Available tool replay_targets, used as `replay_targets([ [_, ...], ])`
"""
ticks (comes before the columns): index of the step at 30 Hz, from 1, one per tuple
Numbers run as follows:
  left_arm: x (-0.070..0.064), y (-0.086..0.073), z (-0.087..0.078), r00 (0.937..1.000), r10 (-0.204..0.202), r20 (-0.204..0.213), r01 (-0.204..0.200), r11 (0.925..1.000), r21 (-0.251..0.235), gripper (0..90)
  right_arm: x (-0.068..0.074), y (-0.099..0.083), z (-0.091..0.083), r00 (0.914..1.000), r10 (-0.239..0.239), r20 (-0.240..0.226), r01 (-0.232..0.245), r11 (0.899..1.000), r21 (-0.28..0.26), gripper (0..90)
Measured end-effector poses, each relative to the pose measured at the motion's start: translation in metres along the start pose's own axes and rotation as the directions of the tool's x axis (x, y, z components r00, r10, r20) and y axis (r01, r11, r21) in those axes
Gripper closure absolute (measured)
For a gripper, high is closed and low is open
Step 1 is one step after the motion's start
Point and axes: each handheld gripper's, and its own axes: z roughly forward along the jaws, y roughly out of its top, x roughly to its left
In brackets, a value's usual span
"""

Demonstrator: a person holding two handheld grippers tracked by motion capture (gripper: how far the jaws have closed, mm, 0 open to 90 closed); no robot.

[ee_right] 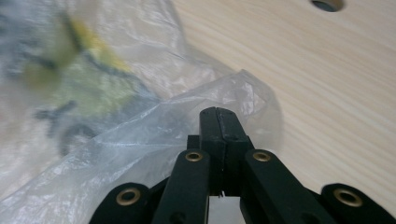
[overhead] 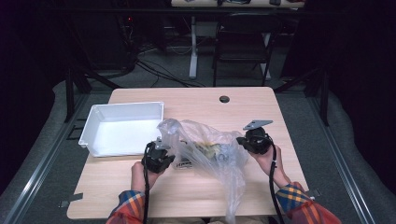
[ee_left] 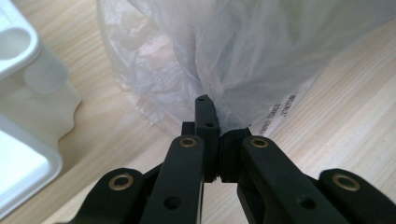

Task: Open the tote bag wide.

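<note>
Clear bag (overhead: 205,149) sits mid-table, pinched at both sides: left gripper (overhead: 159,157) and right gripper (overhead: 254,140) each clamp its film. Yellowish contents (overhead: 210,150) remain inside. White bin (overhead: 122,128) beyond stands empty; emptying looks not yet done.

In the right gripper view, the right gripper (ee_right: 218,114) has its jaws pressed together at lower centre, pinching the edge of a clear plastic bag (ee_right: 140,126). Blurred yellow-and-dark contents (ee_right: 79,70) (too fuzzy to identify) sit upper left. A table hole (ee_right: 327,4) shows upper right.
</note>
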Motion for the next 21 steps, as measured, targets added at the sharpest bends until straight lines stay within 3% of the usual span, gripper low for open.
replay_targets([
  [2,0.001,0.0,0.0,1.0,-0.004,-0.002,0.004,1.0,0.006,89.8,-0.004,-0.001,0.001,0.9999,0.012,0.001,-0.012,1.0,0.004,90.0],
  [4,0.004,-0.002,-0.001,0.9998,-0.014,-0.013,0.014,0.9995,0.027,89.8,-0.016,-0.006,0.004,0.9986,0.046,0.029,-0.046,0.999,0.012,90.0],
  [5,0.009,-0.002,-0.004,0.999,0.043,-0.012,-0.042,0.9958,0.081,89.8,-0.019,-0.007,0.004,0.9981,0.05,0.037,-0.051,0.999,0.014,90.0],
  [6,0.01,-0.003,-0.005,0.999,0.041,-0.021,-0.039,0.9952,0.09,89.8,-0.022,-0.008,0.005,0.9974,0.051,0.052,-0.052,0.998,0.022,90.0],
  [7,0.007,-0.005,-0.002,0.9995,-0.019,-0.025,0.02,0.9982,0.056,89.8,-0.024,-0.01,0.006,0.9965,0.054,0.063,-0.055,0.998,0.025,90.0],
  [13,0.01,-0.007,-0.003,0.9992,-0.004,-0.04,0.008,0.9958,0.091,89.7,-0.036,-0.017,0.013,0.9905,0.079,0.112,-0.087,0.994,0.061,90.0],
  [16,0.01,-0.007,-0.003,0.9992,0.001,-0.039,0.002,0.9956,0.093,89.2,-0.039,-0.02,0.017,0.9906,0.085,0.107,-0.095,0.991,0.092,90.0],
  [18,0.01,-0.007,-0.004,0.9994,0.004,-0.035,-0.001,0.9956,0.094,84.0,-0.039,-0.02,0.018,0.9911,0.084,0.103,-0.095,0.99,0.1,90.0],
  [21,0.007,-0.007,-0.018,0.9999,0.011,-0.013,-0.01,0.9965,0.083,70.3,-0.033,-0.015,0.012,0.9953,0.067,0.069,-0.074,0.992,0.105,80.0],
])
